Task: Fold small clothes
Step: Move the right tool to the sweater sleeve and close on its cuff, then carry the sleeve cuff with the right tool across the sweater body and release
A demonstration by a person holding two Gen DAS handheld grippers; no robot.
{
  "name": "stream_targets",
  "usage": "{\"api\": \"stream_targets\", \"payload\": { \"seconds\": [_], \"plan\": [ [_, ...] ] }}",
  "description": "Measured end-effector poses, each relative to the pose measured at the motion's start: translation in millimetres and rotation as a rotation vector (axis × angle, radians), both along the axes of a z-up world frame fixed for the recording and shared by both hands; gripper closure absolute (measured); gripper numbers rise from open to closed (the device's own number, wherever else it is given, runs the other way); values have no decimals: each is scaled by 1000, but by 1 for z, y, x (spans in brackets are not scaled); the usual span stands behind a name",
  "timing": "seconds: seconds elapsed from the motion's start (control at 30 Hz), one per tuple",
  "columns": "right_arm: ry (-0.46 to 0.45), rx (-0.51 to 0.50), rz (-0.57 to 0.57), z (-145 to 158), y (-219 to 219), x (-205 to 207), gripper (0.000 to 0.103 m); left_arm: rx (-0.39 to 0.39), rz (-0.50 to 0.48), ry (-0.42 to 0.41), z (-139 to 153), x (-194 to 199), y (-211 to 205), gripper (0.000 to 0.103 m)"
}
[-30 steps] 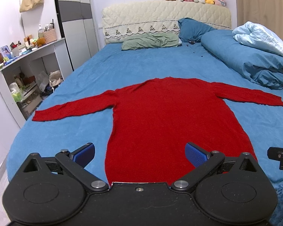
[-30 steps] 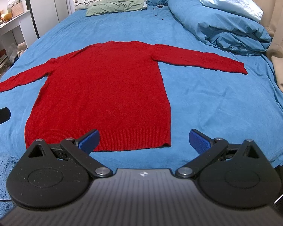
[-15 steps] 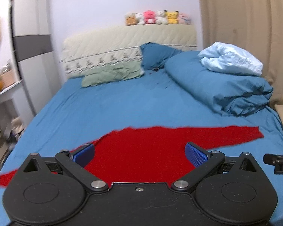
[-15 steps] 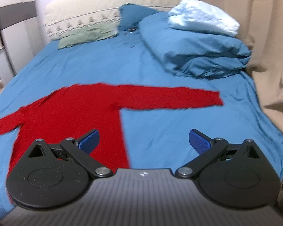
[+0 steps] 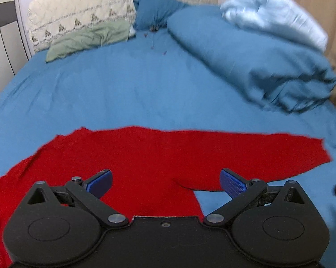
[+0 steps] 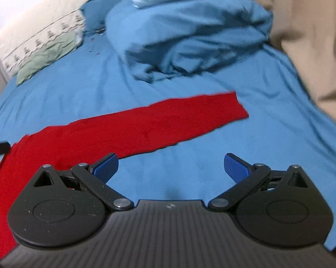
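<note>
A red long-sleeved sweater [image 5: 134, 156] lies flat on the blue bed sheet [image 5: 123, 89]. In the left wrist view its shoulders and right sleeve [image 5: 268, 154] stretch to the right. My left gripper [image 5: 165, 182] is open and empty, above the sweater's upper body near the right armpit. In the right wrist view the right sleeve [image 6: 168, 122] runs up to its cuff [image 6: 237, 107]. My right gripper [image 6: 171, 167] is open and empty, over bare sheet just in front of the sleeve.
A bunched blue duvet [image 5: 246, 62] with a light blue blanket [image 5: 275, 20] lies at the far right of the bed. A green pillow [image 5: 89, 38] and a blue pillow [image 5: 154, 11] rest against the headboard. A beige curtain [image 6: 301, 33] hangs on the right.
Both grippers have swung right and moved forward from the sweater's hem toward its right sleeve. Both stay open. The sweater has not moved.
</note>
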State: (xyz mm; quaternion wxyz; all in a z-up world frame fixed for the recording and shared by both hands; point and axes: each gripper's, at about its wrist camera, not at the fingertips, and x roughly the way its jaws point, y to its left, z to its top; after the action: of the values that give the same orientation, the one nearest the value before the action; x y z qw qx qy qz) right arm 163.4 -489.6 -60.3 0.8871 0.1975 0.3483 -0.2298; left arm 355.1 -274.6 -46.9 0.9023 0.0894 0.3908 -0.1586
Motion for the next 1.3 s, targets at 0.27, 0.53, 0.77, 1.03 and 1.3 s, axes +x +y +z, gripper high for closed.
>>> {"api": "stream_targets", "payload": {
  "seconds": [0.27,0.53,0.77,1.03,1.3],
  "plan": [
    [-78,179,-126,-90,-50,13,0,9,32,124,-87,59,-15,0],
    [-177,207,-240,-131,-93,52,28,-10,87,220,-116,90,-6,0],
    [-154,158,-294,-136,-111,74,75,10,48,226,-114,92,-5,0],
    [-221,90,-196,-83,-86,92,82,69,14,0,-73,69,38,0],
    [-434,117,253,0,55,173,83,45,125,-168,-35,55,150,0]
  ]
}}
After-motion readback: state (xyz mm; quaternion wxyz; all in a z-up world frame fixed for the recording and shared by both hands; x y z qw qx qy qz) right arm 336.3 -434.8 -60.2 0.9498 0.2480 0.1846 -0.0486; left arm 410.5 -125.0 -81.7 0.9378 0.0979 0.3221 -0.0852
